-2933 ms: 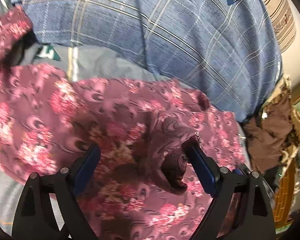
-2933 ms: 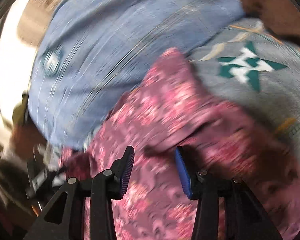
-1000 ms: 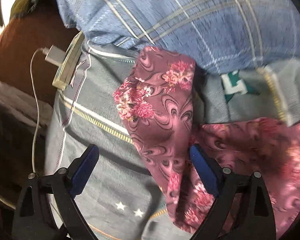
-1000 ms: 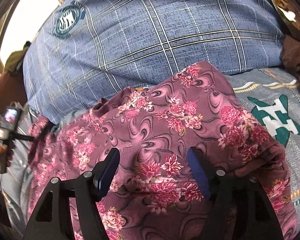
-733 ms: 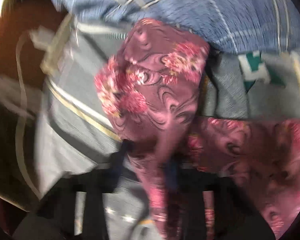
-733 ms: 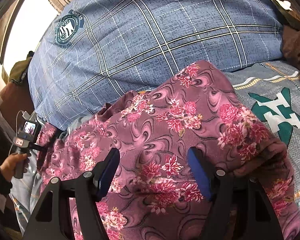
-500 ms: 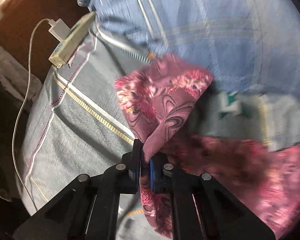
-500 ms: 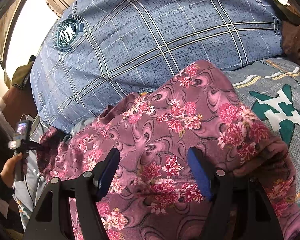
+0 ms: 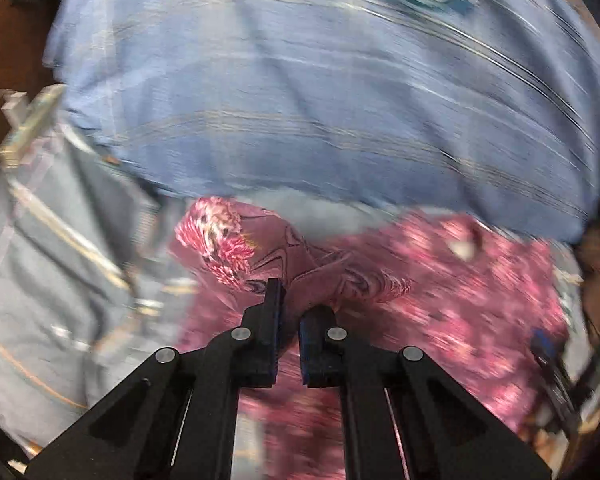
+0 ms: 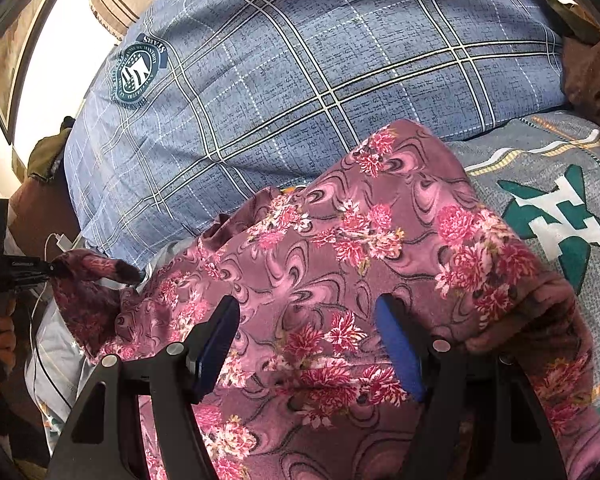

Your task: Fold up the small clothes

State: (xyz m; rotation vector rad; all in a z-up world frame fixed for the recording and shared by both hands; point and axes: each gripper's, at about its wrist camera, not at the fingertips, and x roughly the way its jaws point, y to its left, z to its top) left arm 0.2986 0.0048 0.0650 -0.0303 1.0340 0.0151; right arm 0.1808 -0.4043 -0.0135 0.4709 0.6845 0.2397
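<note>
The floral maroon garment [image 10: 332, 264] lay spread on the grey bedsheet [image 10: 540, 176], its far edge against the blue plaid pillow [image 10: 300, 64]. The left gripper [image 9: 288, 308] was pinched tight on a fold at the garment's left corner (that view was blurred). The right gripper [image 10: 308, 340] stood wide open over the cloth, holding nothing.

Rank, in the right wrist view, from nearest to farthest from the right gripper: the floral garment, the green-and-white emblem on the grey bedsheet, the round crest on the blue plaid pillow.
1. Floral garment: directly under the right gripper.
2. Green-and-white emblem: to the right, on the grey bedsheet.
3. Round crest: upper left, on the blue plaid pillow.
</note>
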